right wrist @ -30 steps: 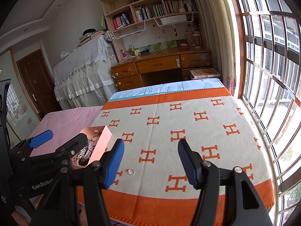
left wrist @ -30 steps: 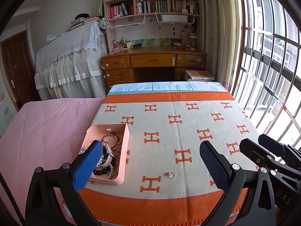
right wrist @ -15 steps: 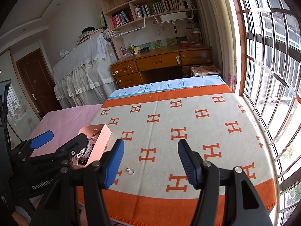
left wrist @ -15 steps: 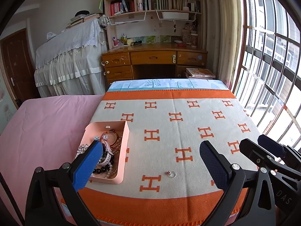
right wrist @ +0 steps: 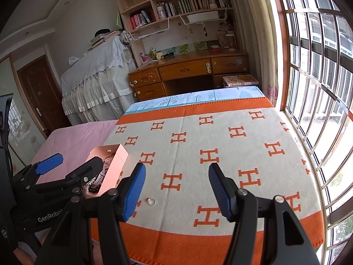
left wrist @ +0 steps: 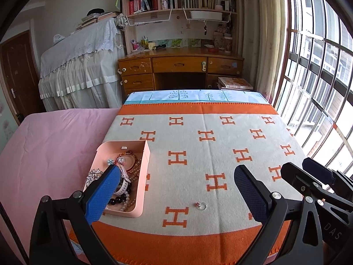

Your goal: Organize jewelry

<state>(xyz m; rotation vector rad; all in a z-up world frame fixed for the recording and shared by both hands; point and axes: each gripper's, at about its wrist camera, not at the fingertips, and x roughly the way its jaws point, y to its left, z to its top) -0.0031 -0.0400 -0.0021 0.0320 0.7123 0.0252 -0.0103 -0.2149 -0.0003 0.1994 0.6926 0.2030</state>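
indoors, orange-patterned blanket beside desk

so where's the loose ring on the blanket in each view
left wrist: the ring lies low and right of centre, on the blanket, right of the pink box, between the open jaws.
right wrist: the ring lies low and left of centre, just right of the near-left blue pad.
shared landmark: the pink box, left of the ring in both.
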